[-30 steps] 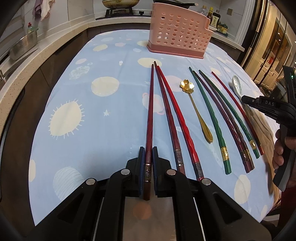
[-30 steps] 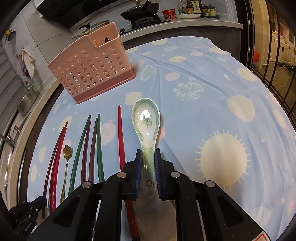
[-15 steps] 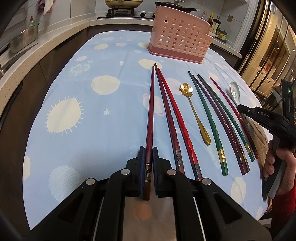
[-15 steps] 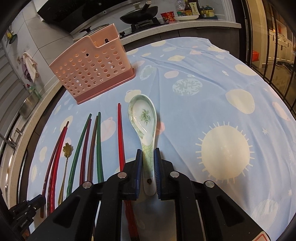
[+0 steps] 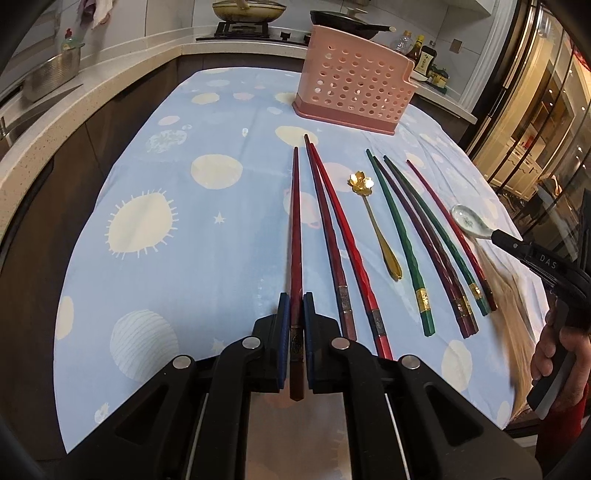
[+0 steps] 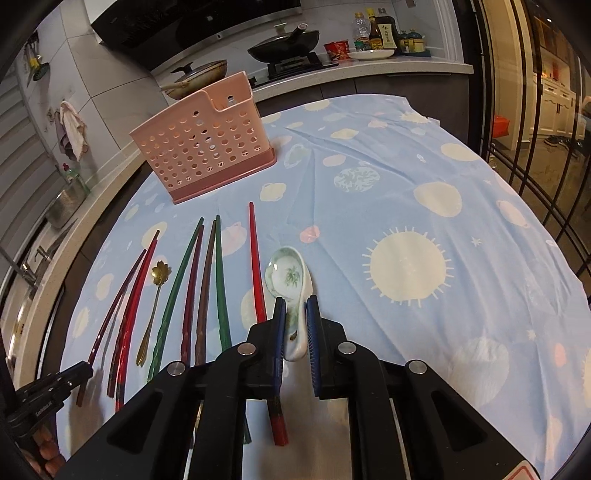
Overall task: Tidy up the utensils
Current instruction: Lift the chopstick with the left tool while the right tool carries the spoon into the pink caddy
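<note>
My left gripper (image 5: 296,301) is shut on the thick end of a dark red chopstick (image 5: 295,229) that points away over the blue cloth. My right gripper (image 6: 295,303) is shut on the handle of a white ceramic spoon (image 6: 289,277) with a green pattern, bowl forward; the spoon also shows in the left wrist view (image 5: 469,220). Several red, green and maroon chopsticks (image 5: 399,236) and a gold flower spoon (image 5: 373,218) lie in a row on the cloth. The pink perforated utensil holder (image 5: 354,92) stands upright at the far end, also in the right wrist view (image 6: 207,144).
The table has a blue cloth (image 5: 192,221) with sun and planet prints. A kitchen counter (image 5: 74,99) curves along the left with a metal strainer (image 5: 51,74). A stove with pans (image 6: 284,48) and bottles (image 6: 380,29) stands behind. Glass doors (image 6: 535,110) are at the right.
Both grippers have risen and pulled back, so the table looks farther and the holder smaller. The ceramic spoon has tilted and lifted in the right gripper. The chopstick stays clamped.
</note>
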### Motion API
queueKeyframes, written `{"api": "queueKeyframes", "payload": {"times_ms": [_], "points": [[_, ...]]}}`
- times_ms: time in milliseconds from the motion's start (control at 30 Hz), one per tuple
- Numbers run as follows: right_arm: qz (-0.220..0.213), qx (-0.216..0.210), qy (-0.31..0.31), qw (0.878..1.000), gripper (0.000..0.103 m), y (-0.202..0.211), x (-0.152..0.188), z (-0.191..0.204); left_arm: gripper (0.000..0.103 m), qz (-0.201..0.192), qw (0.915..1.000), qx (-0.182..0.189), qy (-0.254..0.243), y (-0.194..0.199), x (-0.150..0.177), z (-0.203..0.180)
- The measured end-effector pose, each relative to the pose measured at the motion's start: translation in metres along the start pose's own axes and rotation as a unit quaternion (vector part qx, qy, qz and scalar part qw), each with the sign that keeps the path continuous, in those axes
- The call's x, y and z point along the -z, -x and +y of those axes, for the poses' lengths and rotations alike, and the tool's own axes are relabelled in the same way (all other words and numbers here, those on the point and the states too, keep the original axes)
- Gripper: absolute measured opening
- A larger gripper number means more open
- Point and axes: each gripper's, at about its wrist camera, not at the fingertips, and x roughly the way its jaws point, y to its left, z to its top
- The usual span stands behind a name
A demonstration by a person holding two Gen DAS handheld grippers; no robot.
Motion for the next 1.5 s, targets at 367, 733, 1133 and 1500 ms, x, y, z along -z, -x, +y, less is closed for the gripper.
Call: {"api": "queueKeyframes", "payload": {"times_ms": [367,733,1133,1500], "points": [[-0.043,-0.002,0.012,0.999,0.007,0.040,-0.006,0.003,0.007,-0.072,0.9974,0.006,-0.004,0.054,-0.021,-0.006],[-0.079,-0.036,0.021,0.996,0.007,0.052,-0.052,0.013,0.007,-0.139,0.9900,-0.001,-0.021,0.083,-0.085,-0.009],[-0.110,-0.063,0.042,0.991,0.007,0.026,-0.148,0.042,0.007,-0.215,0.9754,-0.004,-0.051,0.106,-0.192,-0.026],[-0.123,-0.061,0.050,0.989,0.007,-0.017,-0.238,0.068,0.007,-0.289,0.9545,-0.001,-0.075,0.120,-0.290,-0.063]]}}
